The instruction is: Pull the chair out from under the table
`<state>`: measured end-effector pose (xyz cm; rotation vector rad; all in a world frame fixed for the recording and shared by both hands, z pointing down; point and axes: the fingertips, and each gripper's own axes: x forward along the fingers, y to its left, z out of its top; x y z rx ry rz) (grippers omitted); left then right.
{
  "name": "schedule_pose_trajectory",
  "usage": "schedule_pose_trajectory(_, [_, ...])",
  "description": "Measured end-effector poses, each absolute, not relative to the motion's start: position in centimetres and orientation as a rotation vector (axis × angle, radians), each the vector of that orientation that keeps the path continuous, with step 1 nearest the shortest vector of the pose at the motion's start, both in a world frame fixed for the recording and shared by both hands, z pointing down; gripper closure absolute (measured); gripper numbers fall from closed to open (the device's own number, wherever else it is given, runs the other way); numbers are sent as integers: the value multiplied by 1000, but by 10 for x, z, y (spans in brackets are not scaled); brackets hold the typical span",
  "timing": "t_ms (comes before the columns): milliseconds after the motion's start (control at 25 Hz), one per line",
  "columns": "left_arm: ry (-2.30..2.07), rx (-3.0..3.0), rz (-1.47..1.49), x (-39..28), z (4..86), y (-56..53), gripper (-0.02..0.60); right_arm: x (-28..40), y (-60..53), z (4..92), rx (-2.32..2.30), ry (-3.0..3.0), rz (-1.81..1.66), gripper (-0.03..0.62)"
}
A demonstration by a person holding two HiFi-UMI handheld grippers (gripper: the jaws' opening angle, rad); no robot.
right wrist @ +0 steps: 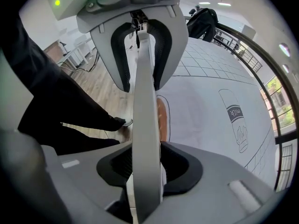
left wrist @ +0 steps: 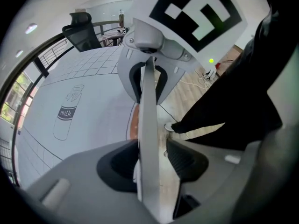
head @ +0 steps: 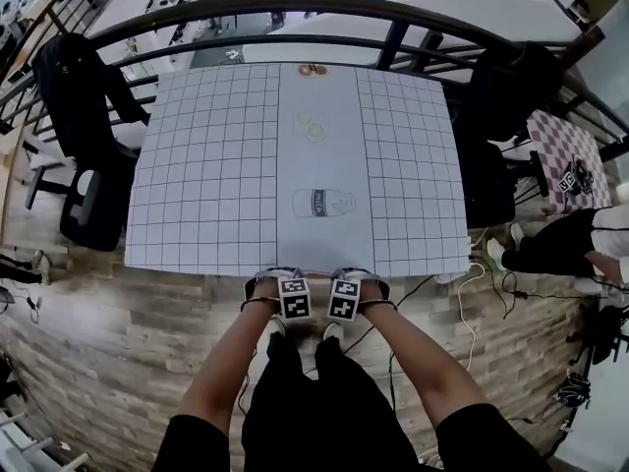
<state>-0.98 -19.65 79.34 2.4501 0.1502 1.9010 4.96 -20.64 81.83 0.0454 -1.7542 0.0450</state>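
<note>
At the left, the left gripper points steeply down at the near edge of the tabletop, astride the thin grey top rail of the chair, which is the only part of the chair in view. The rest of it is tucked beneath the tabletop and hidden. The jaws are apart. The pad on the tabletop side lies close against the rail, while the pad on the person's side stands off it with a strip of floor showing through the gap, so this side has no grip yet. The rail's long axis runs left to right along the tabletop edge, straight from one gripper to the other, and both sit near its middle, just beside each other. At the right, the right gripper also points down over the rail, and here the jaws are clamped on it, with both pads pressed to its faces. Both hands are equally near the rail. The coming pull probably has to go square to the rail, away from the tabletop and toward the person's legs, once the left side closes.
</note>
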Motion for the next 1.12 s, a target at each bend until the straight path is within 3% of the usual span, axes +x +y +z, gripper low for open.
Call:
schedule_pose_trajectory(560, [95,2430,1887,-10,808,-208,394,37,-212,826,-31,-1742,41,467])
schedule_pose_trajectory(720, [13,2425,1923,-9,813,-219,489,36,-214,827,-4,-1741,17,487])
schedule_pose_trajectory(1120, [-36,2440,1969,-10,812,-219,497,38,-219,826,43,-1731,-79,533])
